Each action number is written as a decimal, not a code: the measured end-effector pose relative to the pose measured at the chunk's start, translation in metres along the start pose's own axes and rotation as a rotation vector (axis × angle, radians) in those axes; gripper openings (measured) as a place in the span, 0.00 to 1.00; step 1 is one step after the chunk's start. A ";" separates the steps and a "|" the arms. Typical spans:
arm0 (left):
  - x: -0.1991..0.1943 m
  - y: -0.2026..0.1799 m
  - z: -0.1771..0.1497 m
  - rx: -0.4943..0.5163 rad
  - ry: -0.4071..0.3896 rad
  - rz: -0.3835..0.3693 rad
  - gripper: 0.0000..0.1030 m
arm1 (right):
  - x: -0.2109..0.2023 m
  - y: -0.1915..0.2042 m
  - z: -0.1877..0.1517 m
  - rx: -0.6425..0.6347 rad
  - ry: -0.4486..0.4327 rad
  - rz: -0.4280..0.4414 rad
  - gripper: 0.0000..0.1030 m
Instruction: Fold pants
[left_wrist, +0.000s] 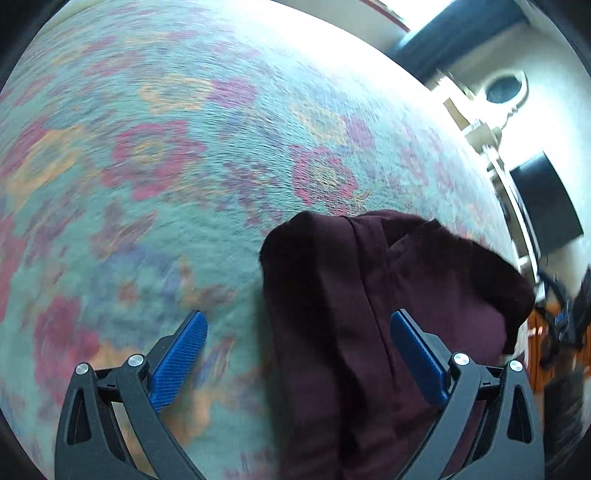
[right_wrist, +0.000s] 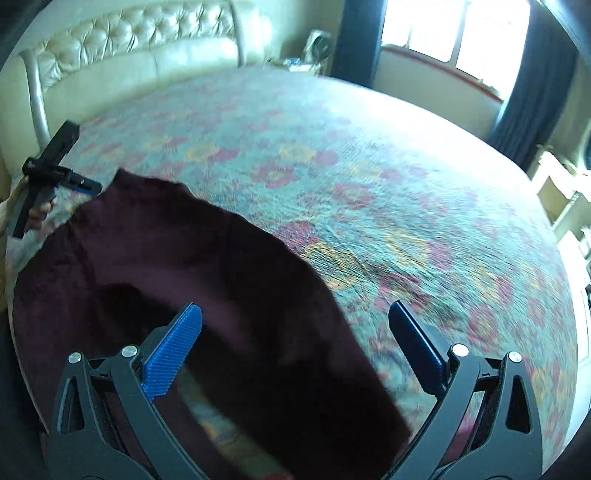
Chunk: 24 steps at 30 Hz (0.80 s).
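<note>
Dark maroon pants (left_wrist: 369, 314) lie in a rumpled heap on the flowered bedspread (left_wrist: 166, 166). In the left wrist view my left gripper (left_wrist: 299, 321) is open, its blue pads spread wide just above the pants' left edge, holding nothing. In the right wrist view the pants (right_wrist: 184, 266) spread across the lower left of the bed. My right gripper (right_wrist: 295, 314) is open over their right edge, empty. The left gripper (right_wrist: 83, 186) shows at the far left by the pants' far corner.
The bedspread (right_wrist: 406, 203) covers a large bed with a cream tufted headboard (right_wrist: 129, 48) at the back. Windows with dark curtains (right_wrist: 517, 92) stand at the right. White furniture (left_wrist: 491, 140) and a dark screen (left_wrist: 546, 206) stand beside the bed.
</note>
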<state>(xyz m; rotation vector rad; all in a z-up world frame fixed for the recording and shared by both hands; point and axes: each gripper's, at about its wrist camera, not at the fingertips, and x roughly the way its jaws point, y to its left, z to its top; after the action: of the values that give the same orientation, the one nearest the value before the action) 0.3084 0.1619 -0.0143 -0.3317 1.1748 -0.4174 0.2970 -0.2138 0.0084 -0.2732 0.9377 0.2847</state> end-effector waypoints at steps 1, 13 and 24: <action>0.006 -0.003 0.005 0.029 0.002 0.009 0.96 | 0.006 -0.003 0.004 -0.001 0.013 0.026 0.98; 0.028 -0.012 0.039 0.134 0.030 -0.008 0.28 | 0.085 -0.013 0.016 0.078 0.326 0.274 0.05; -0.074 -0.048 0.007 0.188 -0.149 -0.140 0.10 | -0.076 0.063 -0.027 -0.123 -0.014 -0.024 0.03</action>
<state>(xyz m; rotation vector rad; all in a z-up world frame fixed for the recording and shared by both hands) 0.2840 0.1558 0.0707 -0.2772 0.9617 -0.6104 0.2115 -0.1735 0.0488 -0.3946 0.9036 0.3225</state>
